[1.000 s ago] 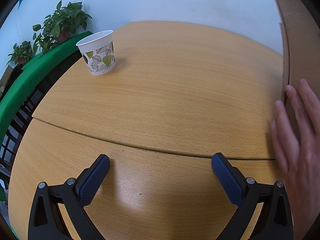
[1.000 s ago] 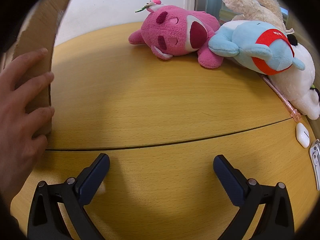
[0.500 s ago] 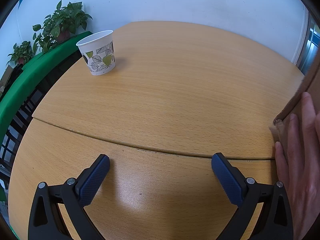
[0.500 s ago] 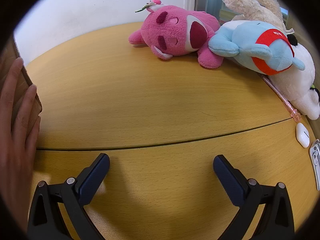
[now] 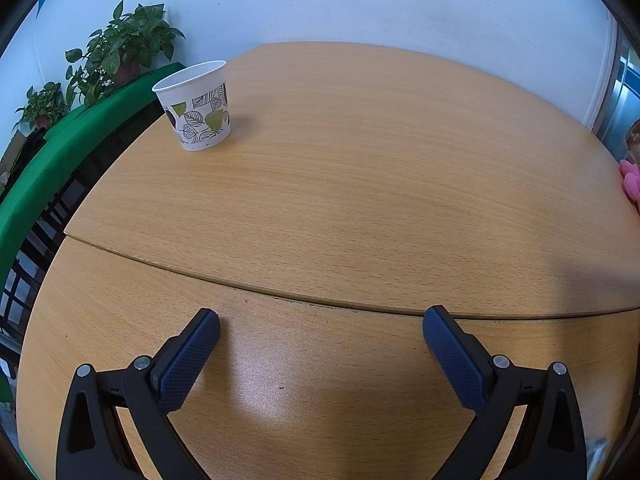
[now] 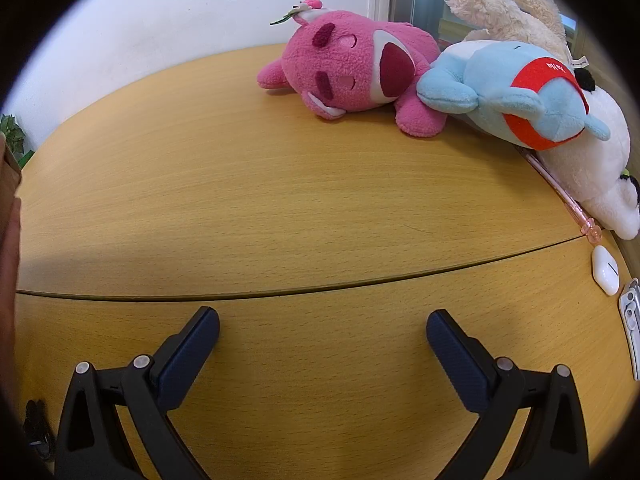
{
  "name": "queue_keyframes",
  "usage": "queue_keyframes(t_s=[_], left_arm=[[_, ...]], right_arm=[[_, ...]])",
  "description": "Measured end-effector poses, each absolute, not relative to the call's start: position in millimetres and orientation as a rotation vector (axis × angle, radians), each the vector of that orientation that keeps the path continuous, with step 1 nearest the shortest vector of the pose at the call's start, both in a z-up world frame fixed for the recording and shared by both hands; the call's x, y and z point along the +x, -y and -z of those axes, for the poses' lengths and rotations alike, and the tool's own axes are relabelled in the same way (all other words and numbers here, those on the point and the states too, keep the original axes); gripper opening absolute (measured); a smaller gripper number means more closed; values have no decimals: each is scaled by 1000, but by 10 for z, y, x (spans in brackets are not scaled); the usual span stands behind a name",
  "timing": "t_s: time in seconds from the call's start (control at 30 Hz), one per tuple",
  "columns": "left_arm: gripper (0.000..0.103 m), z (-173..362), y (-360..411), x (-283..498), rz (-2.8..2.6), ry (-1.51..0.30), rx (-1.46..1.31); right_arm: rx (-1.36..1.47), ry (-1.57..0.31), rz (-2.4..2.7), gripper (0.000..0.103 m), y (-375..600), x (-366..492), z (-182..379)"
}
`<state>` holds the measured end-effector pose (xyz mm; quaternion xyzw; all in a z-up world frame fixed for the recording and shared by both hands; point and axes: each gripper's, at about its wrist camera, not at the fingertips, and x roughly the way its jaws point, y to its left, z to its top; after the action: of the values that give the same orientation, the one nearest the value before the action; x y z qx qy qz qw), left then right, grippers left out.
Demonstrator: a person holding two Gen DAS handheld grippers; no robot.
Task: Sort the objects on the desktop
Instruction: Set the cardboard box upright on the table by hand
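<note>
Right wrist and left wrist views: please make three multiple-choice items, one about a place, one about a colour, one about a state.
1. Where does the paper cup stand on the table?
A. far left part
B. between the fingers
C. on a plush toy

2. What colour is the plush with the open mouth?
A. green
B. pink
C. black

3. How are the left gripper and right gripper?
A. both shut
B. one holds the cup
C. both open, empty

Answers: 1 A, it stands near the far left edge; 2 B, pink fur; 3 C, bare table between the fingers.
</note>
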<state>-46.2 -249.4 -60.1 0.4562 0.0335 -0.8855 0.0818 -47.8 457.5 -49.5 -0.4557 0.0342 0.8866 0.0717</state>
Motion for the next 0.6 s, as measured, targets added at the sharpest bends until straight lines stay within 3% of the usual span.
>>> queue_keyframes(t_s=[0.6], left_arm=[[103, 601, 2496, -460, 2647, -100, 1362]], right_arm=[[-1367, -104, -2665, 103, -4571, -481, 485]])
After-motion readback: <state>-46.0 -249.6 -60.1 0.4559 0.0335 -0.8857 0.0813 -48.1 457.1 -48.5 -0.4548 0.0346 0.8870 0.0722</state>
